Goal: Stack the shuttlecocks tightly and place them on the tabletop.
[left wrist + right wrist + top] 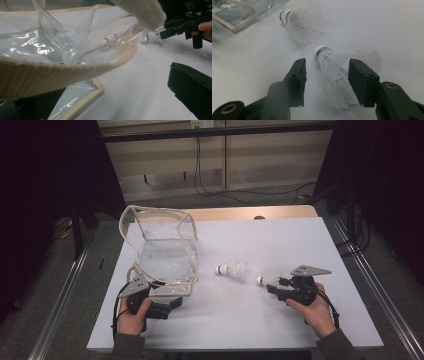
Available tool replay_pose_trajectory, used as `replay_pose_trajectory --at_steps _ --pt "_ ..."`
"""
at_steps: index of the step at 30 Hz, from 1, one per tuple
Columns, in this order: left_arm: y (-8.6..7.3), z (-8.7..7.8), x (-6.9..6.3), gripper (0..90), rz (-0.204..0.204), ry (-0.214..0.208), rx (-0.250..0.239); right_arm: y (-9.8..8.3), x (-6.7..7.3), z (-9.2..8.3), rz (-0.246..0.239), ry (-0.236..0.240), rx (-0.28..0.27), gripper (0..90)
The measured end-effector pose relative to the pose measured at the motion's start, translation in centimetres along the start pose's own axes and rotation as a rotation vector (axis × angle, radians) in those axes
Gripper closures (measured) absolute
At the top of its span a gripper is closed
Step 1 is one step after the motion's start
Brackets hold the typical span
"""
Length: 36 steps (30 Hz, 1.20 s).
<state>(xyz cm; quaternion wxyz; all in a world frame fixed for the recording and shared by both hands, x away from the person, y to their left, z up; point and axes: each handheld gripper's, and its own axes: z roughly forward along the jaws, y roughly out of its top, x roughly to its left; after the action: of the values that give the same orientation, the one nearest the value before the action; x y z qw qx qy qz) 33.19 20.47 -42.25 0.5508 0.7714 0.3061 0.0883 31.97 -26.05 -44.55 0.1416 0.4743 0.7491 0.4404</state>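
- Shuttlecock (342, 75) lies on its side on the white bench (280, 320), cork end pointing away from the right gripper (327, 80), feather skirt between that gripper's jaws.
- Right gripper's jaws stand partly spread on either side of the skirt; the right-hand jaw sits against the feathers, while a clear gap separates the left-hand jaw from them.
- Second shuttlecock (232, 269) lies just beyond it, toward the clear plastic bag (165, 255).
- Clear plastic bag, edged in cream webbing, stands open on the bench's left half.
- Left gripper (165, 306) sits at the bag's near edge; a cream strap (50, 75) crosses its view, and I cannot tell how its jaws stand.
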Motion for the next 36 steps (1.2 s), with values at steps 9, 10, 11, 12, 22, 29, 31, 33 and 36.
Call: replay_pose_trajectory --at_steps 9,10,11,12,22,29,31,33,36 --pt "0.0 -0.1 0.0 2.1 -0.001 0.002 -0.003 0.0 0.1 0.5 -0.007 -0.013 0.002 56.8" --pt "0.0 -0.1 0.0 2.1 -0.002 0.002 -0.002 0.0 0.1 0.6 -0.006 -0.011 0.003 56.7" --pt "0.0 -0.1 0.0 2.1 -0.002 0.001 -0.002 0.0 0.0 0.7 -0.004 -0.012 0.005 57.1" --pt "0.0 -0.1 0.0 2.1 -0.002 0.000 -0.003 -0.1 0.0 0.7 -0.006 -0.017 0.005 59.2" --pt "0.0 -0.2 0.0 2.1 0.002 0.002 -0.003 -0.2 0.0 1.2 -0.019 -0.015 0.017 70.7" --pt "0.0 -0.2 0.0 2.1 0.001 0.002 -0.004 -0.3 -0.1 1.3 -0.022 0.002 0.021 78.2" --pt "0.0 -0.2 0.0 2.1 0.001 0.001 -0.004 -0.3 -0.1 1.3 -0.022 0.005 0.020 81.0" --pt "0.0 -0.2 0.0 2.1 0.001 0.001 -0.004 -0.3 -0.1 1.3 -0.019 0.014 0.019 82.4" --pt "0.0 -0.2 0.0 2.1 0.001 0.001 -0.004 -0.3 -0.1 1.2 -0.016 0.019 0.017 85.5"
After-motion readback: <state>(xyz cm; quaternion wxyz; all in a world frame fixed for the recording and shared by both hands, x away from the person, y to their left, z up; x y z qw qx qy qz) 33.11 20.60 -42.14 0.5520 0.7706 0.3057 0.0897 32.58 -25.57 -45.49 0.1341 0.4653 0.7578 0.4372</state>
